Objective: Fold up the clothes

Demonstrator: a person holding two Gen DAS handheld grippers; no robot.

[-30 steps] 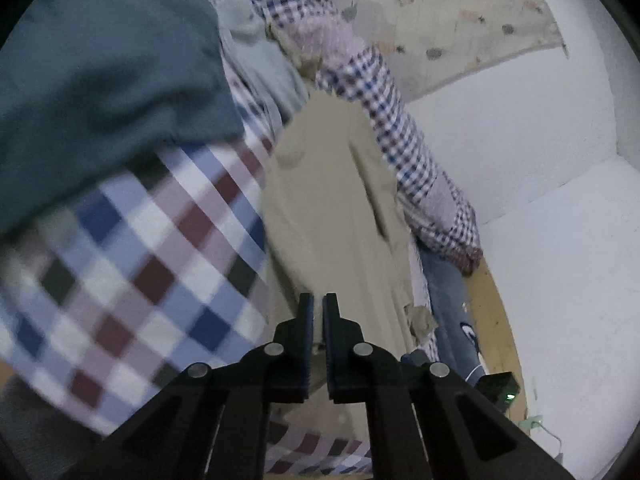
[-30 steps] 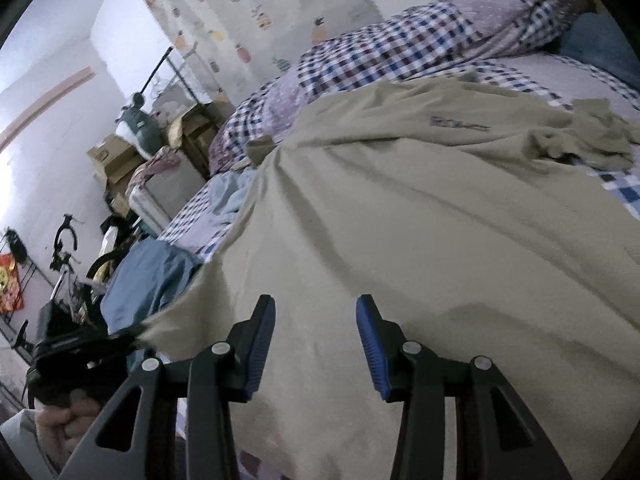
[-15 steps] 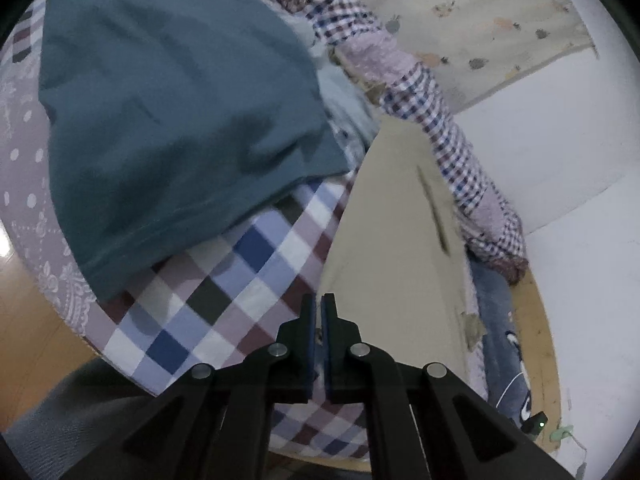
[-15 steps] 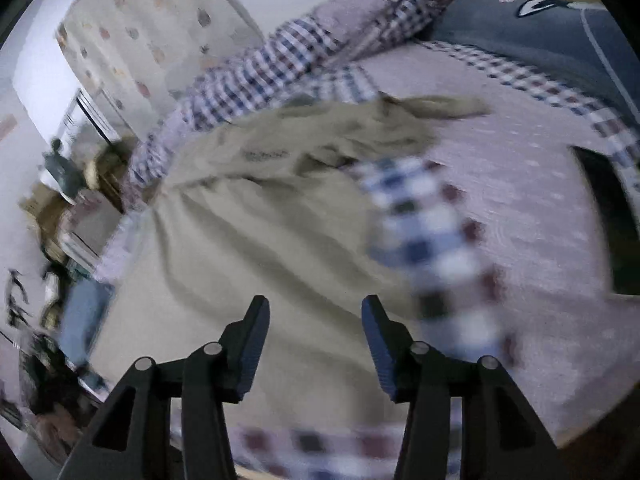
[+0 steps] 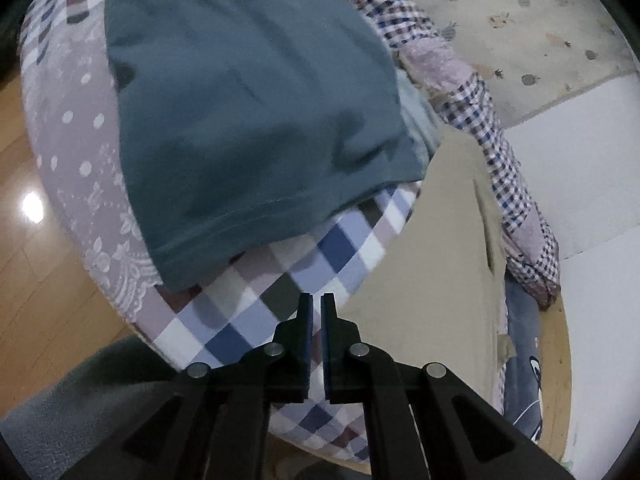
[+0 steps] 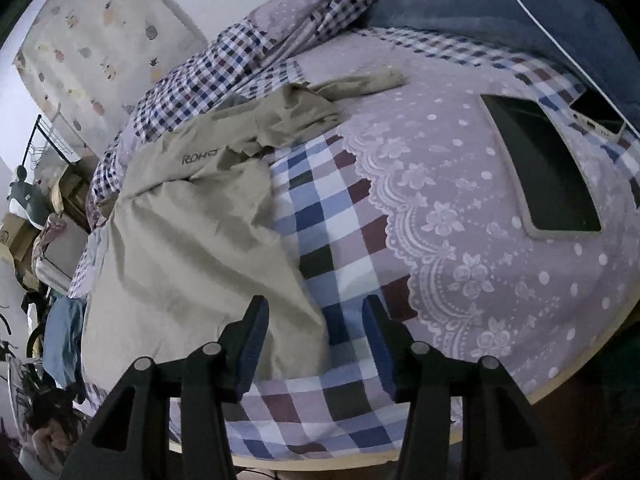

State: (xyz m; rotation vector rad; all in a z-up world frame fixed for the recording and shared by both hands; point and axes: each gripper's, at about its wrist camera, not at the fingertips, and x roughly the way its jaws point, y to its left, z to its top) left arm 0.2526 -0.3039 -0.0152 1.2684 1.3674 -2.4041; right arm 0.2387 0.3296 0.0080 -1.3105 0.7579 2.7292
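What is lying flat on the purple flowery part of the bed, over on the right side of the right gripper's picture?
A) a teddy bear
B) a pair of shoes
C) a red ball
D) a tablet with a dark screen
D: a tablet with a dark screen and a pale frame lies flat on the purple bedspread, well away from the beige garment on the other side.

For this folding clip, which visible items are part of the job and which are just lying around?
Job: beige garment, teal garment, left gripper, right gripper.
Lying about: tablet, phone, checked quilt, blue pillow.
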